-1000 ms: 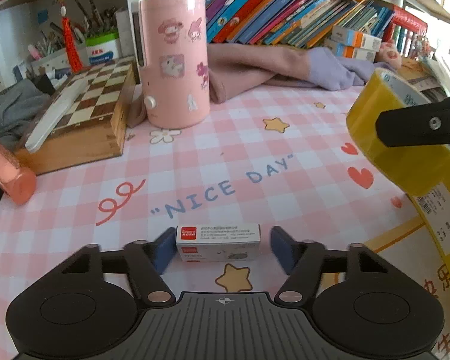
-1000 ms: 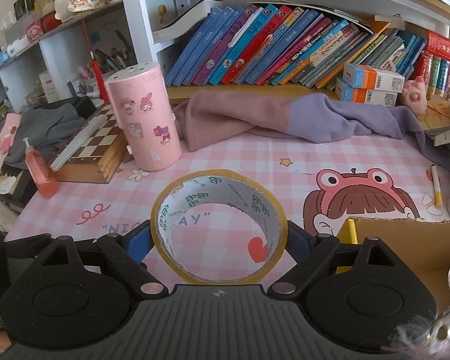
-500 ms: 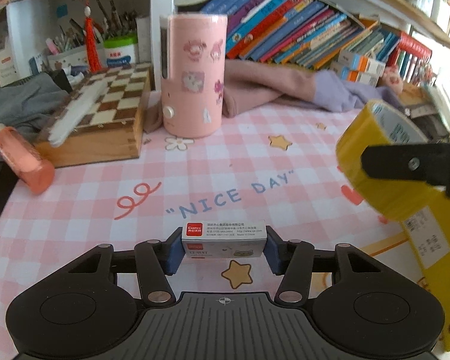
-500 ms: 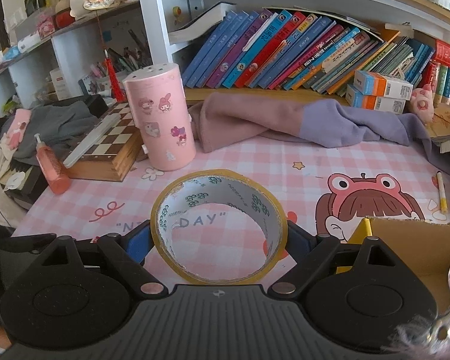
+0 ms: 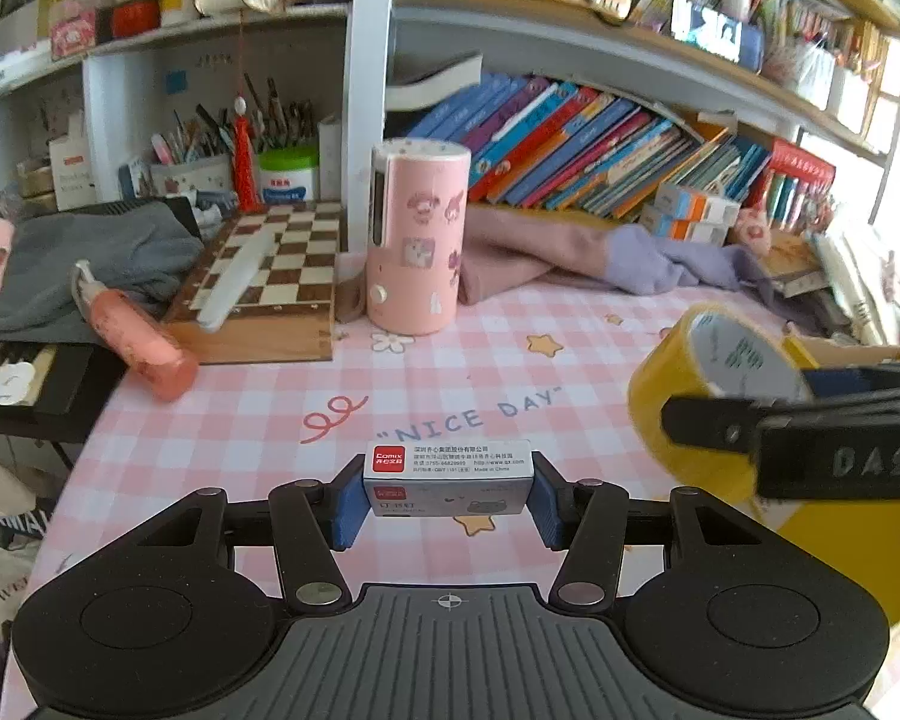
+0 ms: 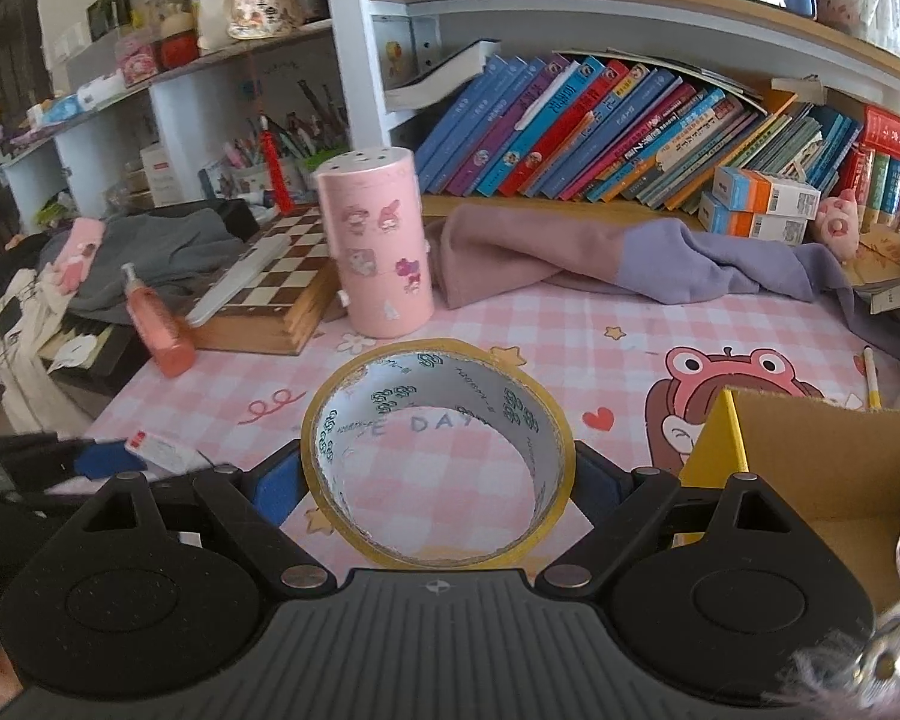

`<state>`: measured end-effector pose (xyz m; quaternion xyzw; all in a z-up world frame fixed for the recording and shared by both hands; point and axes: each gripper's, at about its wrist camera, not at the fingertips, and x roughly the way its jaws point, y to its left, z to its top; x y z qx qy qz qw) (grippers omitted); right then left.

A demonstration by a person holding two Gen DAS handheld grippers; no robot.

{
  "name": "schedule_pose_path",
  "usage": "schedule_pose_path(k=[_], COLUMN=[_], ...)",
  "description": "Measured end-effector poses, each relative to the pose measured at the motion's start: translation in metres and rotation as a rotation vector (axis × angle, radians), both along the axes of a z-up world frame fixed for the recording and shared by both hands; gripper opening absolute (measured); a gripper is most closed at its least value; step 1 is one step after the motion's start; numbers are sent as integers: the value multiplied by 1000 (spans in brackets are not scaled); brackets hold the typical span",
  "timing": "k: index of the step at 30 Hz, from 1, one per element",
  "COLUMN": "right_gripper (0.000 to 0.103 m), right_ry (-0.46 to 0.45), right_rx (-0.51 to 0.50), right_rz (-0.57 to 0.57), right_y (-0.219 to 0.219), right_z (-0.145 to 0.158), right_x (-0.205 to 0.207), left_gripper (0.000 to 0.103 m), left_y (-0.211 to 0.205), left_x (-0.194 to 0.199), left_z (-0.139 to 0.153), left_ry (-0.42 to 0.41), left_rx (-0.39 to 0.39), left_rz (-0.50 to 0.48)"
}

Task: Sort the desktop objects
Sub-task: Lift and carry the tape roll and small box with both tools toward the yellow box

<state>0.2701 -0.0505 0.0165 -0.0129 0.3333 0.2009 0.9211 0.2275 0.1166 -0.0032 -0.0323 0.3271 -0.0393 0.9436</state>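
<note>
— Two grippers, each holding one thing. The left gripper (image 5: 448,501) has its blue pads pressed on both ends of one small staple box (image 5: 448,478), held clear above the desk's near edge. The right gripper (image 6: 437,468) stands wide, clamped on one roll of yellow tape (image 6: 437,450), also in the air.

— What else is on the desk?

— One pink sticker-covered canister (image 5: 417,237) upright toward the back, one chessboard box (image 5: 267,282) at the back left with one orange pump bottle (image 5: 132,333) leaning by it near the left edge. One pink and purple cloth (image 6: 600,261) along the back. One yellow cardboard box (image 6: 810,468) at the near right corner.

— The surface?

— A pink checked mat (image 5: 450,372) reading "NICE DAY". Behind it, one long slanting row of books (image 6: 630,132) under cluttered shelves
</note>
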Motion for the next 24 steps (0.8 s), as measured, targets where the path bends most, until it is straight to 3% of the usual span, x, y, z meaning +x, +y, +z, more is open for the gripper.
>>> schedule_pose_path(k=[12, 24], right_gripper=[88, 88], right_ry=[-10, 35], right_rx=[8, 5], right_rz=[-2, -22], right_y=[-1, -4], right_z=[5, 2], right_x=[-70, -140], left_gripper=[53, 53], left_y=[3, 6], left_x=[-74, -139], left_z=[23, 26], left_ry=[-53, -36], left_rx=[-21, -45], left_rz=[-20, -73])
